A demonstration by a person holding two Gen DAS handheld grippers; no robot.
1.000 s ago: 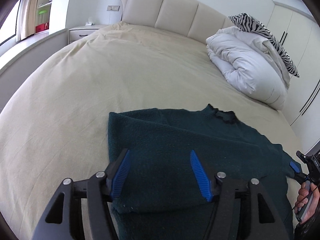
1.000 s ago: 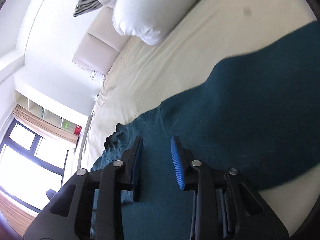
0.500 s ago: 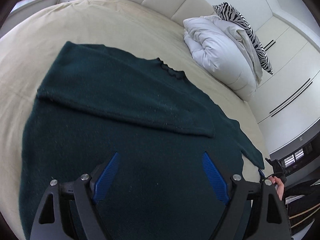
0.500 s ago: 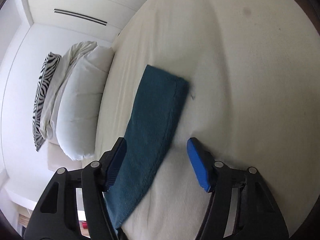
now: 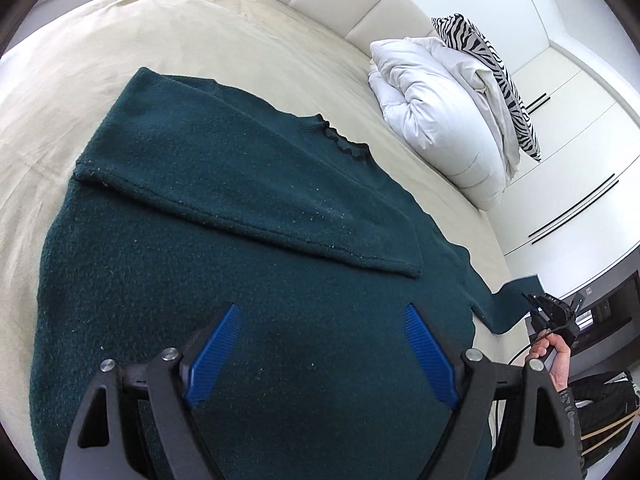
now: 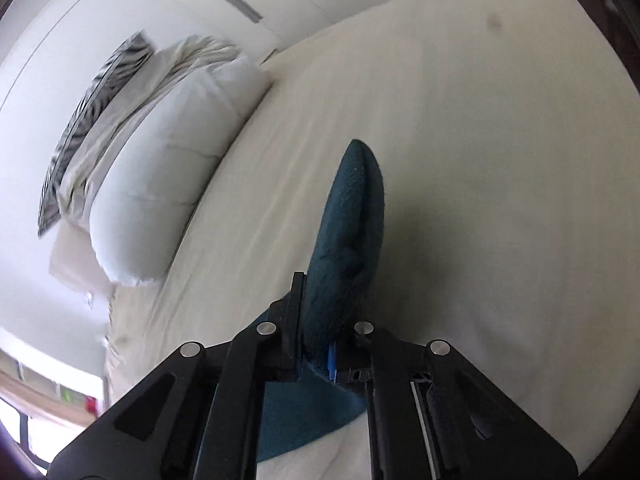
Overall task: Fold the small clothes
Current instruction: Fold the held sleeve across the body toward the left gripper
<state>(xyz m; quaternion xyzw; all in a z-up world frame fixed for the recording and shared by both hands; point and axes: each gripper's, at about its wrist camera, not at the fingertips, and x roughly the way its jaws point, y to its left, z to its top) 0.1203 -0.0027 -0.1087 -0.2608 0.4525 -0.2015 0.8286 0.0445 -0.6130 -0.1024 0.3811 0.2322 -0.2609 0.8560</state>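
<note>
Teal sleeve (image 6: 352, 240) — in right hand-held gripper (image 6: 316, 344)

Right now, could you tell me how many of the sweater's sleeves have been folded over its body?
1. One sleeve lies folded across the green sweater. The other sleeve is off to the side, pinched in the right gripper.
</note>
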